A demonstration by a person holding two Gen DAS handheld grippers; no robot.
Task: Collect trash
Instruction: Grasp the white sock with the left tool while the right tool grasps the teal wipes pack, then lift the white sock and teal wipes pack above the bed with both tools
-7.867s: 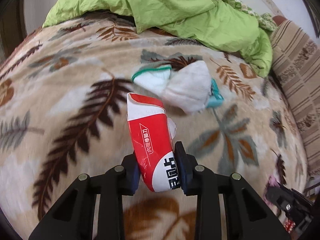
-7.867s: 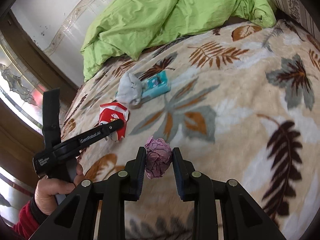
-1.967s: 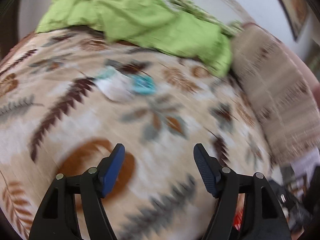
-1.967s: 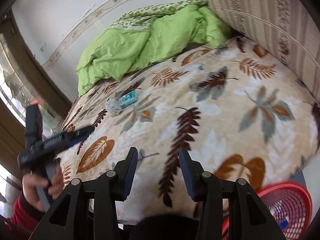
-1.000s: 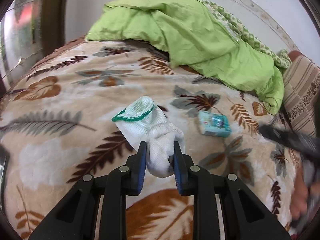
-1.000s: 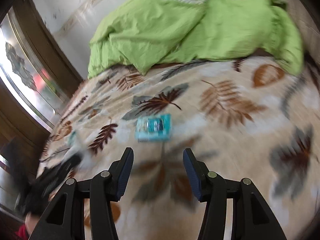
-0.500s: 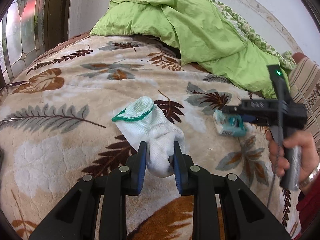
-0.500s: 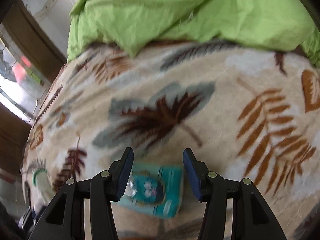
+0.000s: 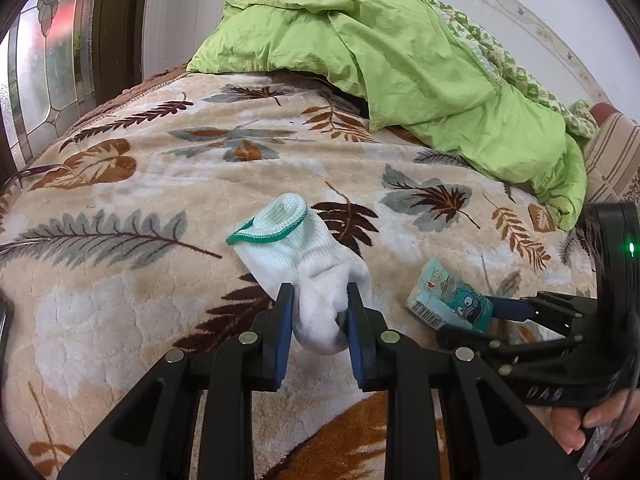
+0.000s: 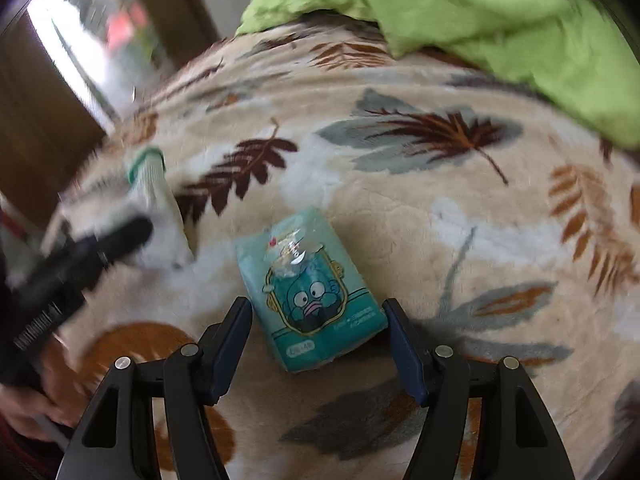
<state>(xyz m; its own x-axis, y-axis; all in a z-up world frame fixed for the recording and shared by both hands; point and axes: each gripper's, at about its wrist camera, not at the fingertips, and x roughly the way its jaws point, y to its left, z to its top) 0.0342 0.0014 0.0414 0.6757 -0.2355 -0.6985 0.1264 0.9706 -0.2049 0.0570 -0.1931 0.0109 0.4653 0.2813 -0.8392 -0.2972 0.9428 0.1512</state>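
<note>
On leaf-print blanket (image 9: 132, 312): sock (image 9: 304, 264) toe hidden between clamped left gripper (image 9: 320, 322) pads. Right gripper (image 10: 320, 340) jaws opening astride tissue pack (image 10: 312, 292), not pressing.

sock (image 9: 296, 256) on blanket (image 9: 120, 288), tissue pack (image 9: 448, 300) right, quilt (image 9: 400, 64) behind

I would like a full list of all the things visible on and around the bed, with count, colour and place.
sock: one, white with green cuff, on the blanket, toe end clamped in the left tool.
tissue pack: one, teal with a cartoon face, flat on the blanket, right of the sock.
duvet: one, light green, bunched at the far end.
blanket: one, beige with brown and grey leaves, covering the bed.
striped cushion: one, beige and brown, far right.
window: one, patterned glass, left.
left tool: black, shut on the sock.
right tool: black, jaws opening around the tissue pack, pads not touching it.
</note>
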